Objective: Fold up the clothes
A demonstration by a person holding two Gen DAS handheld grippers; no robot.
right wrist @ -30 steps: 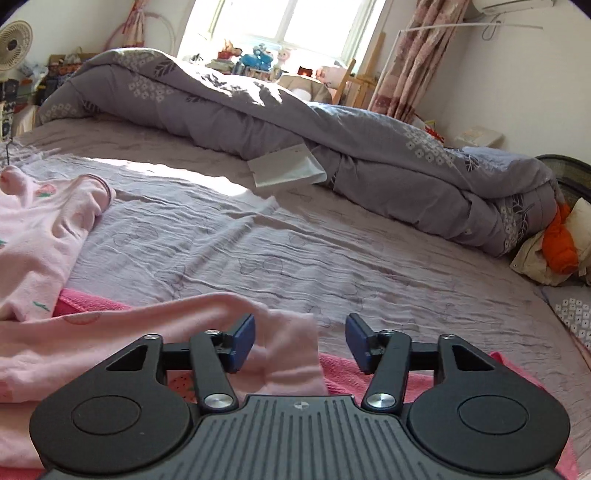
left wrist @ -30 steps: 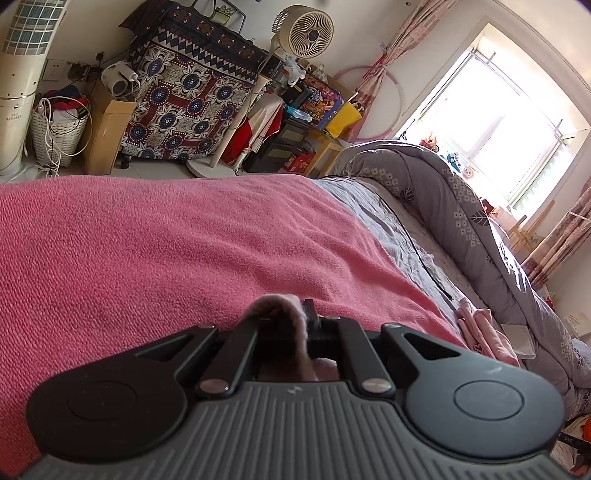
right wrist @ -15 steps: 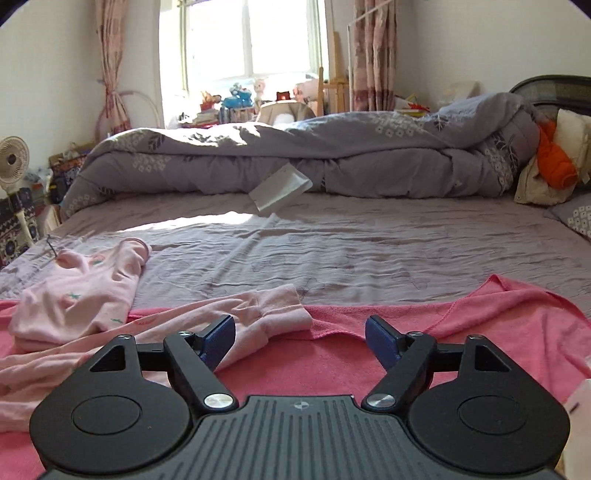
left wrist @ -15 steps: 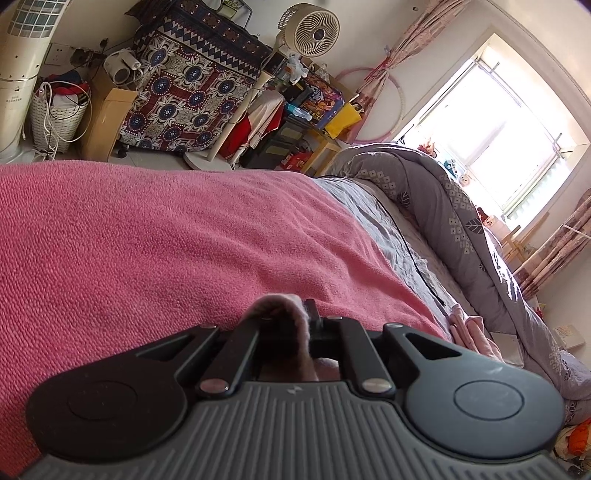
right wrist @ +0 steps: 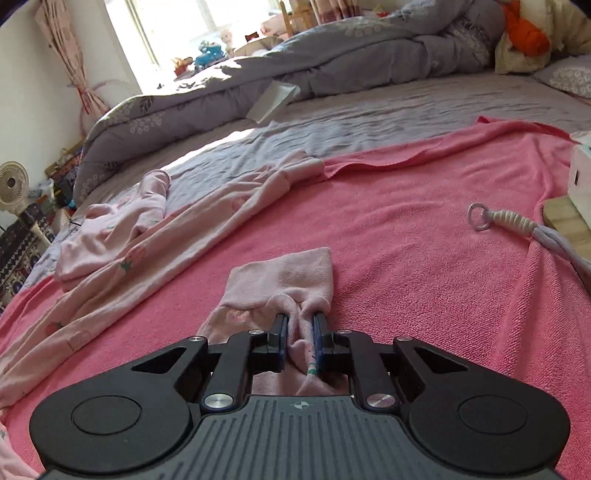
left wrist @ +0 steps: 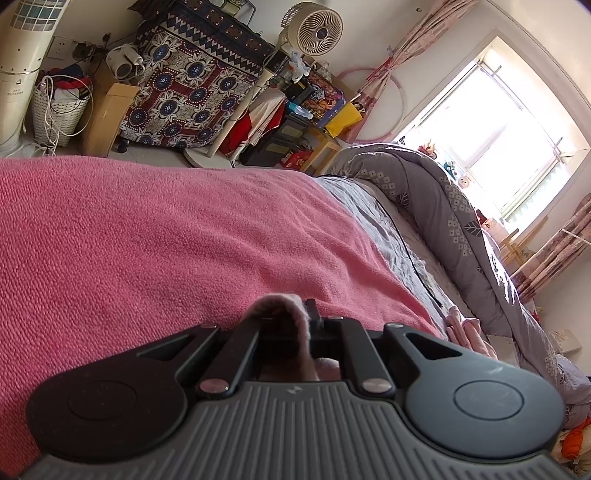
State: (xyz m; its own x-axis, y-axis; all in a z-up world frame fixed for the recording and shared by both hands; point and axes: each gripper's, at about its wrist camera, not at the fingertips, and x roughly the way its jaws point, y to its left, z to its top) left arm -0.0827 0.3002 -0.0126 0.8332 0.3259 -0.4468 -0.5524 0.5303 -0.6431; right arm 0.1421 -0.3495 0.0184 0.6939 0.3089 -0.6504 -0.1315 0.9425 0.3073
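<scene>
A pale pink garment (right wrist: 166,251) with small prints lies stretched across the pink towel blanket (right wrist: 406,221) on the bed. In the right wrist view, one ribbed cuff (right wrist: 288,273) of it lies just ahead of my right gripper (right wrist: 299,321). Its jaws are closing, and the blue pads pinch a bunched fold of that pink cloth. My left gripper (left wrist: 291,314) hovers low over the blanket (left wrist: 147,240) and is shut on a fold of the same pale pink cloth (left wrist: 275,301), which arches over its fingertips.
A second pink garment (right wrist: 118,229) lies crumpled at the left, half on the grey sheet. A rolled grey quilt (right wrist: 332,55) runs along the far side. A corded ring tassel (right wrist: 495,219) and a wooden block (right wrist: 565,218) sit at the right. A fan (left wrist: 319,31) and a basket (left wrist: 59,107) stand past the bed's end.
My right gripper swung away from the far cuff at the grey sheet, came over a nearer cuff on the pink blanket and went from wide open to closed on it. The left still grips.
</scene>
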